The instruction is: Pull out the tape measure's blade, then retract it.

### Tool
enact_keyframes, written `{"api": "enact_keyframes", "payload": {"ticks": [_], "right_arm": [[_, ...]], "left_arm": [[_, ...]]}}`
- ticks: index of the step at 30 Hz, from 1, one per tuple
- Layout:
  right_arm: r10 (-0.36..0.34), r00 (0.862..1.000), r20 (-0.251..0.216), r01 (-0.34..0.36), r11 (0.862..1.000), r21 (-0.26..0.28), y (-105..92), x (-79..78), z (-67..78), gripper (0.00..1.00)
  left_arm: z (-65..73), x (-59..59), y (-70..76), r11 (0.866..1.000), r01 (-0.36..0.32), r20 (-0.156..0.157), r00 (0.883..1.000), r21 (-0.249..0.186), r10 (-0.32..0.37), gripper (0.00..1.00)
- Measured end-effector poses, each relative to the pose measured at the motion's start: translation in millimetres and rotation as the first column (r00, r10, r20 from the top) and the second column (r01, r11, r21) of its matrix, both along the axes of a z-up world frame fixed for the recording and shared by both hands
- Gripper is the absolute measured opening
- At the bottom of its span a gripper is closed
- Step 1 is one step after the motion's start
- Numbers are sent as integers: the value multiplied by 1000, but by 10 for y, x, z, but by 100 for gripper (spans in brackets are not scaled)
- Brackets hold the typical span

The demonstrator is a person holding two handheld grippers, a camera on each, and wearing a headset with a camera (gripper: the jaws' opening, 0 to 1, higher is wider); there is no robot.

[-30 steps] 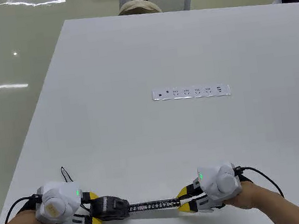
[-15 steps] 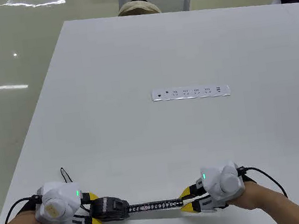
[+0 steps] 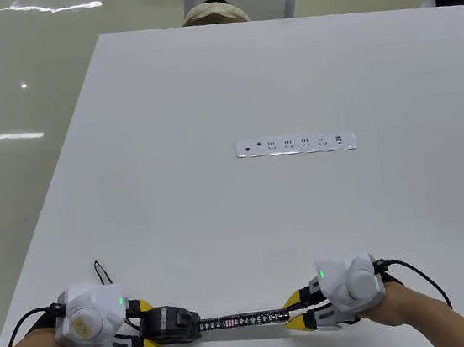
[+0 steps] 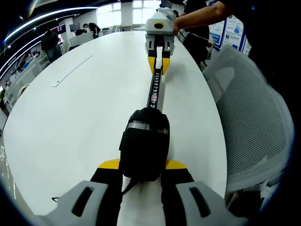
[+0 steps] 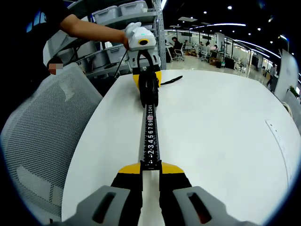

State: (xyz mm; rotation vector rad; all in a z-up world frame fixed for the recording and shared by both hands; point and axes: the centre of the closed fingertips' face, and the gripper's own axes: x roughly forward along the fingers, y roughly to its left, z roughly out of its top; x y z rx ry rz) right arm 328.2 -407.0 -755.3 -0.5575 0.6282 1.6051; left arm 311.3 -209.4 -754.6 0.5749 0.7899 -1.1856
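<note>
A black tape measure case (image 3: 169, 323) lies near the table's front edge, with my left gripper (image 3: 146, 324) shut on it. The case (image 4: 144, 144) sits between the left jaws, which press its sides. A black blade (image 3: 243, 319) with white numerals runs right from the case to my right gripper (image 3: 296, 311), which is shut on the blade's end. In the right gripper view the blade (image 5: 150, 134) stretches from the jaws (image 5: 150, 170) to the case (image 5: 148, 89). The blade (image 4: 155, 89) lies low over the white table (image 3: 288, 217).
A white power strip (image 3: 295, 144) lies flat mid-table, well beyond the grippers. A thin black cord (image 3: 102, 271) curls by the left hand. A mesh office chair (image 5: 42, 141) stands at the table's near side. A tan object (image 3: 214, 11) pokes up behind the far edge.
My right gripper has moved a little to the right with the blade's end, so more blade shows. The left gripper and case have stayed put.
</note>
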Motion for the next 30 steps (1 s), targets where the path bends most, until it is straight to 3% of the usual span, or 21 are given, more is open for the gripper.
{"api": "enact_keyframes", "payload": {"ticks": [30], "right_arm": [[-7,1000,-6,7,1000,-12,-185,3,-2,10]], "left_arm": [[-7,-1,-5,1000,8,-3,1000,5,-8,27]]}}
